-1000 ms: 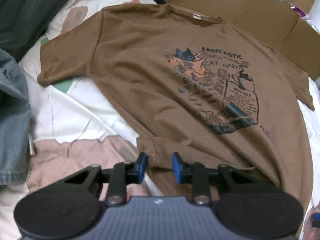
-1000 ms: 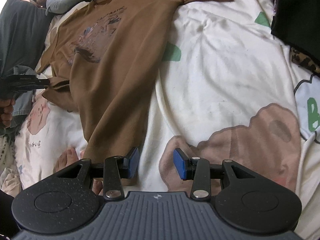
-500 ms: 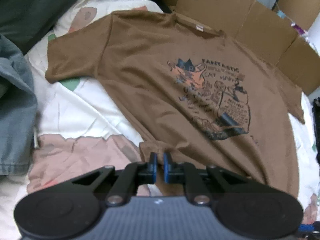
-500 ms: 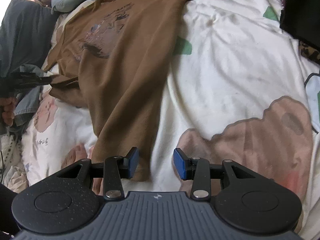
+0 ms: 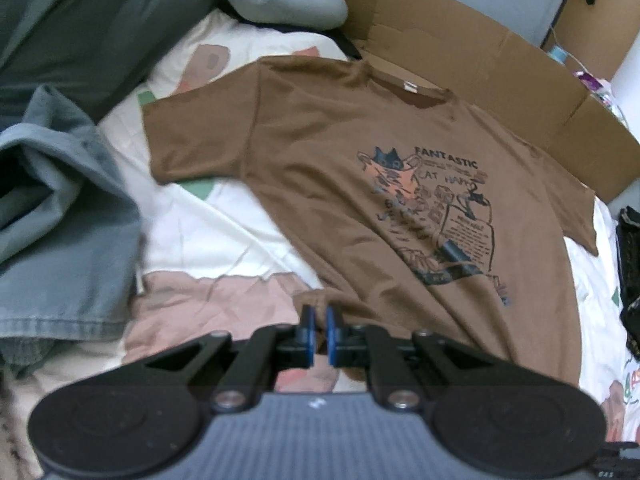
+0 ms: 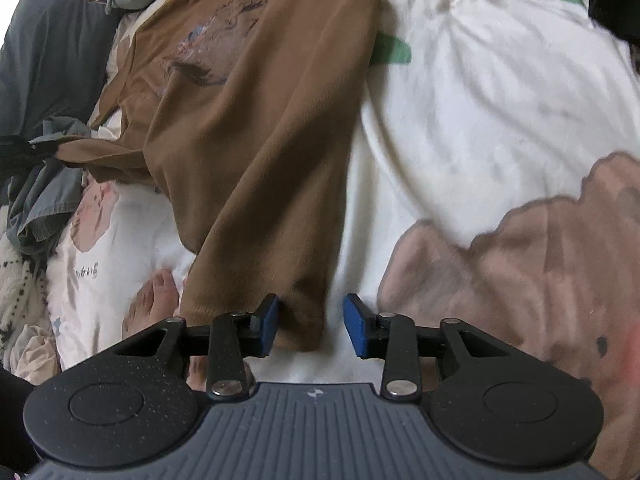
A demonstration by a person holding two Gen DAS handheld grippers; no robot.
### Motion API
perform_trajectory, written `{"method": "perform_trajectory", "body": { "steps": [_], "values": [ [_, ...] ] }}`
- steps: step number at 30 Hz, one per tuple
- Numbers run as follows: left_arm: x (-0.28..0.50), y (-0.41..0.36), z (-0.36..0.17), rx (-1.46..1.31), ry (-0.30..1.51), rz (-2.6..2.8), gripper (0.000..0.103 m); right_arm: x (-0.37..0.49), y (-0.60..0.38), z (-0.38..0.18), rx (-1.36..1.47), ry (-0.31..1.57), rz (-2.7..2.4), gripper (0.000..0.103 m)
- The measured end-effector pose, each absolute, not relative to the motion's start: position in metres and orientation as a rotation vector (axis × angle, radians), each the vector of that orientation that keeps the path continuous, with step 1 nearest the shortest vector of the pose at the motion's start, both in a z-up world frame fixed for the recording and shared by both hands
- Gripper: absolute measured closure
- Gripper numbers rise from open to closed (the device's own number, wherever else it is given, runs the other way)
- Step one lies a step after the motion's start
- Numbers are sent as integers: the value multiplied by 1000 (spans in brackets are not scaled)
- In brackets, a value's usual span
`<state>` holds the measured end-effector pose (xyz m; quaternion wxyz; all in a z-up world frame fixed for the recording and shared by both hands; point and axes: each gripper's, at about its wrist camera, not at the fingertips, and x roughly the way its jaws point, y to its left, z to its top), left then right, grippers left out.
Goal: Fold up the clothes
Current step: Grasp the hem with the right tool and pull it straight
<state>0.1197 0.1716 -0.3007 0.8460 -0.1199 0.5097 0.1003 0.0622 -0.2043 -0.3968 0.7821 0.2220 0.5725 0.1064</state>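
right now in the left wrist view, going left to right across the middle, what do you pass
grey jeans → white bedsheet → brown t-shirt → its cat print → black garment at the right edge

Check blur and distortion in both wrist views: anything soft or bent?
Left wrist: motion-soft overall, brown T-shirt print half legible, cardboard edges bowed by fisheye, left claw pads smeared. Right wrist: right claw crisp, bedsheet and shirt streaked with blur, dim corners.
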Motion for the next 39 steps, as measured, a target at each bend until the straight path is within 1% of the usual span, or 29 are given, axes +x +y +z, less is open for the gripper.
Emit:
{"method": "perform_trajectory", "body": {
  "steps": [1, 2, 3, 4, 5, 6, 12, 23, 29, 33, 35, 39],
  "values": [
    [117, 173, -298, -254, 1075, 218, 97, 61, -203, -398, 479, 1240, 225, 69],
    [114, 174, -295, -254, 1075, 223, 97, 60, -202, -399, 482, 1240, 220, 74],
    [111, 175, -293, -252, 1075, 227, 97, 59, -201, -400, 488, 1238, 214, 83],
    [107, 177, -291, -249, 1075, 231, 97, 59, -201, -401, 494, 1238, 209, 86],
    [104, 178, -289, -249, 1074, 236, 97, 59, -201, -402, 499, 1241, 209, 94],
    [101, 179, -287, -251, 1074, 240, 97, 59, -200, -401, 498, 1242, 210, 100],
    [85, 185, -268, -259, 1055, 258, 97, 51, -205, -380, 436, 1221, 202, 102],
    [47, 186, -229, -302, 998, 271, 98, 35, -249, -317, 339, 1175, 118, 103],
    [23, 193, -209, -313, 953, 310, 99, 37, -254, -294, 286, 1164, 105, 103],
    [6, 203, -216, -347, 964, 352, 99, 40, -254, -291, 258, 1175, 95, 103],
    [-1, 208, -228, -361, 983, 372, 99, 42, -254, -292, 248, 1183, 90, 103],
    [-11, 217, -257, -370, 1030, 406, 99, 40, -249, -311, 263, 1214, 85, 103]
  ]
}}
